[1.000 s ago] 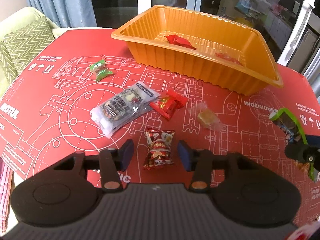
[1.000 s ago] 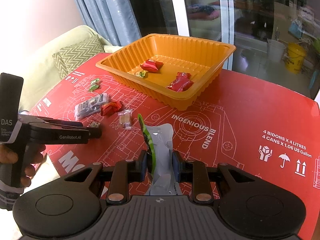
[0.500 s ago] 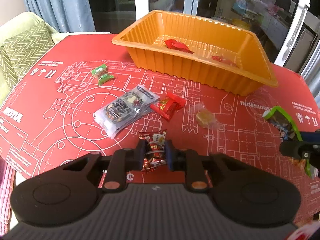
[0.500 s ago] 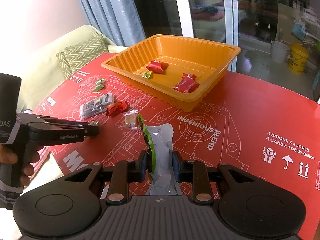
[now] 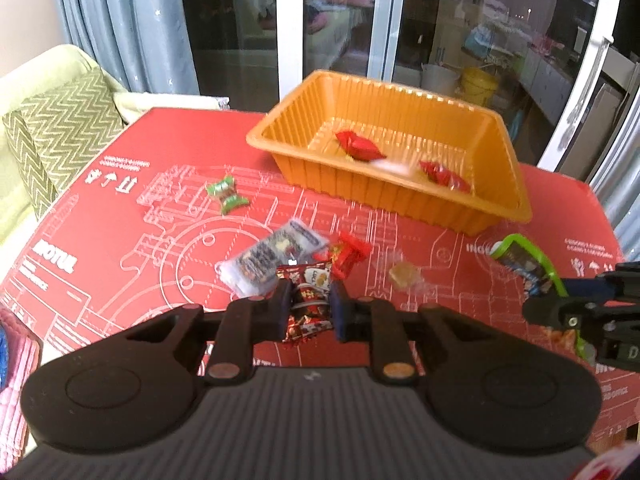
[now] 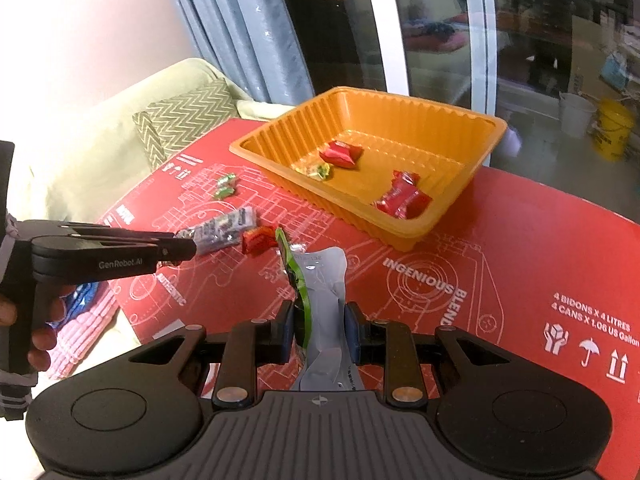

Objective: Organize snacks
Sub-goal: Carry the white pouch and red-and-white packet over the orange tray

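My left gripper (image 5: 307, 306) is shut on a dark red snack packet (image 5: 307, 300) and holds it lifted above the red table. My right gripper (image 6: 318, 330) is shut on a green-edged silver pouch (image 6: 322, 284), which also shows in the left wrist view (image 5: 524, 260). The orange tray (image 5: 384, 194) stands at the back with two red packets (image 5: 360, 146) inside; in the right wrist view the tray (image 6: 400, 236) also holds a small green-yellow candy (image 6: 320, 169). The left gripper also shows in the right wrist view (image 6: 182, 246).
On the table lie a silver-black packet (image 5: 272, 258), a red candy (image 5: 348, 254), a clear-wrapped yellow candy (image 5: 404, 274) and two green candies (image 5: 226, 194). A sofa with a zigzag cushion (image 5: 60, 136) is on the left. Glass doors stand behind.
My left gripper closed on the dark red packet and lifted it off the table. The right gripper, still holding the pouch, moved slightly closer to the tray.
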### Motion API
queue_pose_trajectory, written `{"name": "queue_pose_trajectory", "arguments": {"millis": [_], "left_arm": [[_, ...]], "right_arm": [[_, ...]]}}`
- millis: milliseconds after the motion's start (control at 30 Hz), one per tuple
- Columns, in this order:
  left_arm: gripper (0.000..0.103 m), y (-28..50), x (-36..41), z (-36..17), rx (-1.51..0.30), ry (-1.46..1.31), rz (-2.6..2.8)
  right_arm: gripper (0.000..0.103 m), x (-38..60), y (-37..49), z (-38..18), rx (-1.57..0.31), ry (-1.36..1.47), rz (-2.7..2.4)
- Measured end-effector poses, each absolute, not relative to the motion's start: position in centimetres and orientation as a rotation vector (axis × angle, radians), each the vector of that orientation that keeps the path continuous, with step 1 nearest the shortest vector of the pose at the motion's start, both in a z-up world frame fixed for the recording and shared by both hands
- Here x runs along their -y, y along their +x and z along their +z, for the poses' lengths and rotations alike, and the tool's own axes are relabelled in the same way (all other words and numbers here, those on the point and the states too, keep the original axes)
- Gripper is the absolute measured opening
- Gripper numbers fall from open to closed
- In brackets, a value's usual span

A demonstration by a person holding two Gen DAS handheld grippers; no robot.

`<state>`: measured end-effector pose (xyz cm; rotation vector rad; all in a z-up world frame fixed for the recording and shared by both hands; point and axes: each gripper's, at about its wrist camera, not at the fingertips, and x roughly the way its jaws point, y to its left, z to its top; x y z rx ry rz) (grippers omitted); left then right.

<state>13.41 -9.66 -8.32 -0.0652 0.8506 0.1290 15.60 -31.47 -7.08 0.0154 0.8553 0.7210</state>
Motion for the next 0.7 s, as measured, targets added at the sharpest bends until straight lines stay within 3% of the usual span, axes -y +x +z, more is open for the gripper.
{"name": "queue_pose_trajectory", "arguments": {"millis": [700], "left_arm": [[0.019, 17.1, 10.8, -4.6, -0.766, -0.045, 0.044]], "right_arm": [[0.027, 30.0, 18.8, -4.1, -0.789, 0.081, 0.726]]}}
